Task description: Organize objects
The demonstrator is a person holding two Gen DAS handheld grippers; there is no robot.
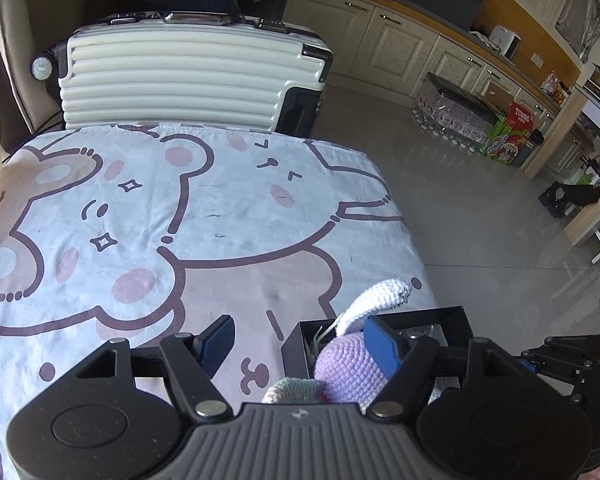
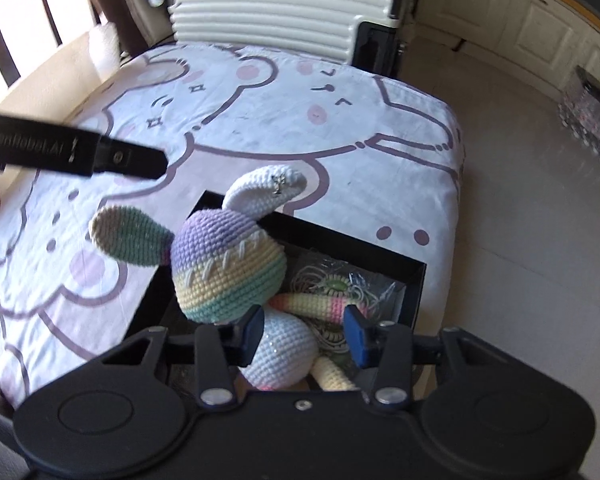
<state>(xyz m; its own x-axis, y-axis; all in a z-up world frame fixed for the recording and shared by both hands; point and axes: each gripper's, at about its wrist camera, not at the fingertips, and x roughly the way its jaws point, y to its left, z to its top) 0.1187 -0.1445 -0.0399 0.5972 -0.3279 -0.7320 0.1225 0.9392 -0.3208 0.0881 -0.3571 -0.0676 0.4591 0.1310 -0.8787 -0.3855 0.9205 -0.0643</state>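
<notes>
A pastel crochet bunny (image 2: 228, 272) sits in an open black box (image 2: 380, 258) at the near right corner of the table. Its white ear (image 2: 266, 186) sticks up over the box's far wall. My right gripper (image 2: 304, 332) is over the box, shut on the bunny's white body (image 2: 280, 354), with the striped arm (image 2: 312, 303) just beyond its pads. My left gripper (image 1: 302, 340) stands open. The bunny's lilac head (image 1: 346, 364) lies against its right finger (image 1: 384, 346), and the left finger (image 1: 220, 340) is clear of it. Coiled hair ties (image 2: 336, 284) lie in the box.
A cartoon bear cloth (image 1: 160, 220) covers the table, which drops off to grey floor (image 1: 480, 220) on the right. A white ribbed suitcase (image 1: 188, 76) stands behind the far edge. Cabinets (image 1: 400, 48), a pack of bottles (image 1: 452, 108) and cartons (image 1: 508, 140) line the far wall.
</notes>
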